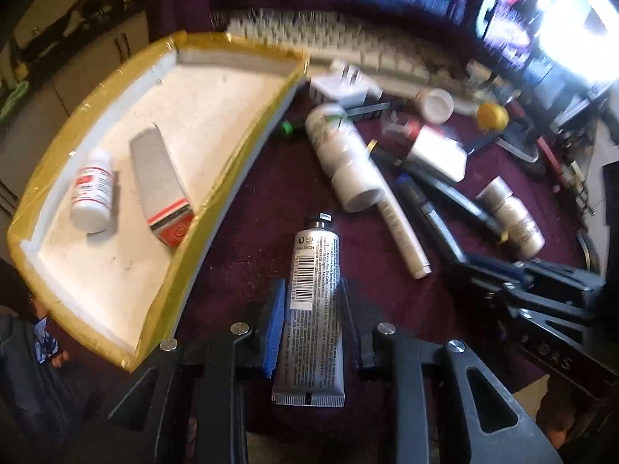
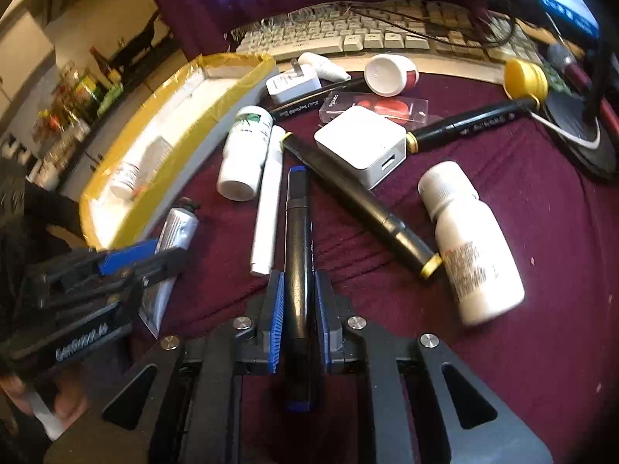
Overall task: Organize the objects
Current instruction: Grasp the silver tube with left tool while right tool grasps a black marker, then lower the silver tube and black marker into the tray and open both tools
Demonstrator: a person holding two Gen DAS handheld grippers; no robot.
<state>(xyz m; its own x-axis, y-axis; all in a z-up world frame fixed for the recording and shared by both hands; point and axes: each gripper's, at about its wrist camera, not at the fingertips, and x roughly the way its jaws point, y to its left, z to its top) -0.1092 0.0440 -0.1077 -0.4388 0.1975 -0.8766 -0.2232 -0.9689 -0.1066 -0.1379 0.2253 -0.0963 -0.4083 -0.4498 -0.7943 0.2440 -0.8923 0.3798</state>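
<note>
A white foam tray with yellow taped rim (image 1: 240,147) lies at the left on the maroon cloth; it also shows in the right wrist view (image 2: 174,143). In it lie a small white bottle (image 1: 93,189) and a grey box with a red end (image 1: 160,185). My left gripper (image 1: 311,297) is shut on a silver tube (image 1: 311,301), also seen in the right wrist view (image 2: 178,226). My right gripper (image 2: 298,294) is shut on a black marker with blue ends (image 2: 298,255).
Loose on the cloth: a white bottle with green print (image 2: 245,150), a white stick (image 2: 267,201), a long black marker (image 2: 359,197), a white charger cube (image 2: 363,145), a large white bottle (image 2: 468,243), a yellow cap (image 2: 526,77). A keyboard (image 2: 367,34) lies behind.
</note>
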